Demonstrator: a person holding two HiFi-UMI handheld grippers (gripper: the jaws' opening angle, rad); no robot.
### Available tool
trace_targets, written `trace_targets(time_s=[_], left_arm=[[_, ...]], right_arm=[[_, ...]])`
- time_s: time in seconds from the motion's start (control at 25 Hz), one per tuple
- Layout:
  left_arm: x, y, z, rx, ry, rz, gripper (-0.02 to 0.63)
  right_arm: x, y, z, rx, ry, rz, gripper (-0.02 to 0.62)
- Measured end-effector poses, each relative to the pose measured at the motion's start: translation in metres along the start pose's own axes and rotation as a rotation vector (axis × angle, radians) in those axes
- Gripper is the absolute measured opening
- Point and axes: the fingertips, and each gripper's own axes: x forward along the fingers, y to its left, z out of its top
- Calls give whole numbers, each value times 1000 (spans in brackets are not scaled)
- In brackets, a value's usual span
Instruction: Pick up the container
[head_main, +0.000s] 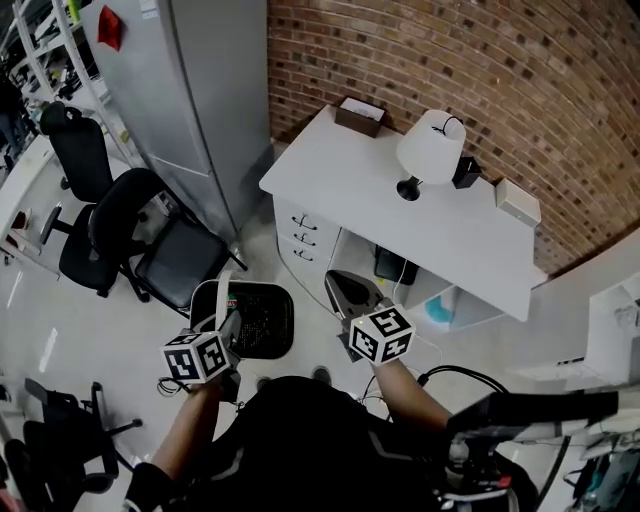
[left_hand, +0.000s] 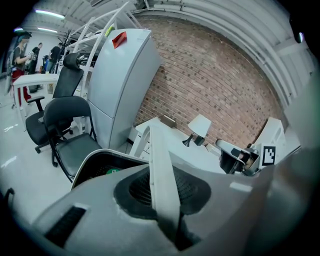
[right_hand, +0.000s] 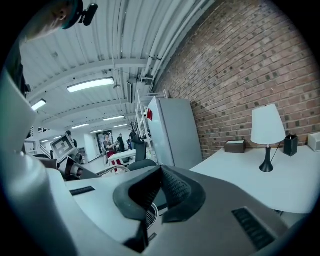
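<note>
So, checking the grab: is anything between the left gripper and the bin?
Nothing visible does. The left gripper is already closed on the white handle rising from the bin, which sits just below its jaws.

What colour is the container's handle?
White handle on a black container; it shows best in the left gripper view.
</note>
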Motion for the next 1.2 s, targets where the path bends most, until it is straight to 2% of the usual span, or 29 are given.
trace_targets(time_s=[0.36, 0.6, 1.2], left_arm=[[-7, 2, 7, -5, -7, -12, 49], [-5, 3, 5, -18, -1, -27, 49], [-2, -5, 3, -25, 12, -34, 49]], right_arm=[[6, 16, 17, -46, -20, -6, 8], [9, 21, 11, -52, -7, -4, 8], [4, 9, 8, -41, 4, -21, 8]])
